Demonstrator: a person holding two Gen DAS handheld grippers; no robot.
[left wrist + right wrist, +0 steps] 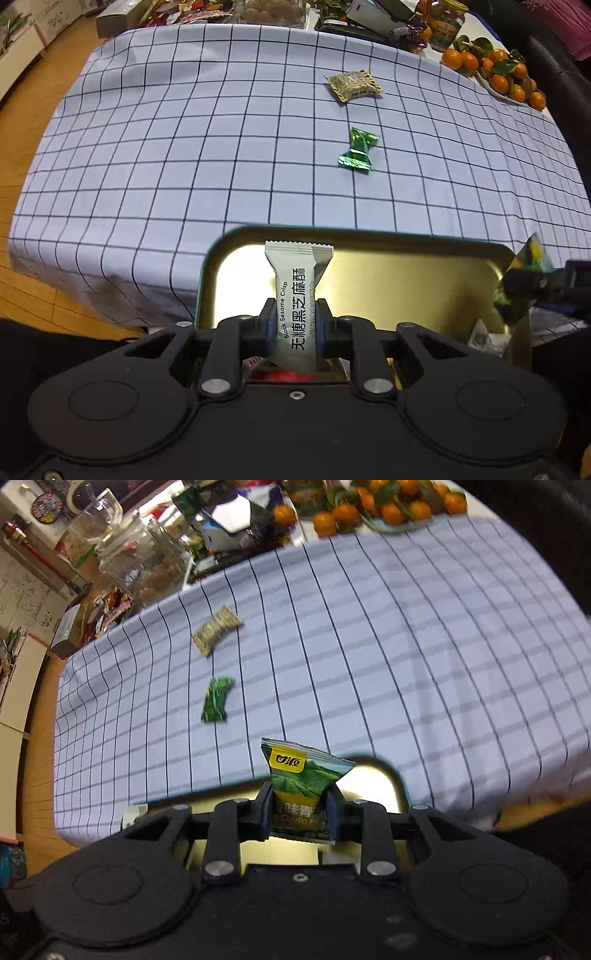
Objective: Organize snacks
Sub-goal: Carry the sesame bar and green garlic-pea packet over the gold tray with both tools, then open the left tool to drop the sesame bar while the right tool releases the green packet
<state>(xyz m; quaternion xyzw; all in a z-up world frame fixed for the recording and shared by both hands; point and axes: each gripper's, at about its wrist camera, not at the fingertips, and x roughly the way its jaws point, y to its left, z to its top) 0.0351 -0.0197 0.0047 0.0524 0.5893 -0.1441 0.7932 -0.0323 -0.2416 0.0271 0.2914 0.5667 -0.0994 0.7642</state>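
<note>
Two grippers are each holding a snack over a big table. A checked cloth (184, 147) is covering most of the table, pale blue with dark lines. At the near edge of the cloth a gold tin tray (406, 266) with a teal rim is sitting, and a few wrappers are showing inside it, partly hidden. Far back, a pile of oranges (495, 74) with green leaves is lying on a plate, and some glass jars (147, 557) are standing near other clutter.

The left gripper (295, 328) is squeezing a white snack pack (295, 280) with black writing. Its blue pads are pressing on both sides of the pack, which is sticking up over the tray. The right gripper (300, 806) is clamping a green and yellow snack bag (304, 775) in the same way, just above the tray's far rim.

Out on the cloth, two small snacks are lying well away from the tray. A tan packet (354, 86) is lying farther back. A shiny green candy (358, 149) with twisted ends is lying nearer, close beside the tan one but not touching it.
</note>
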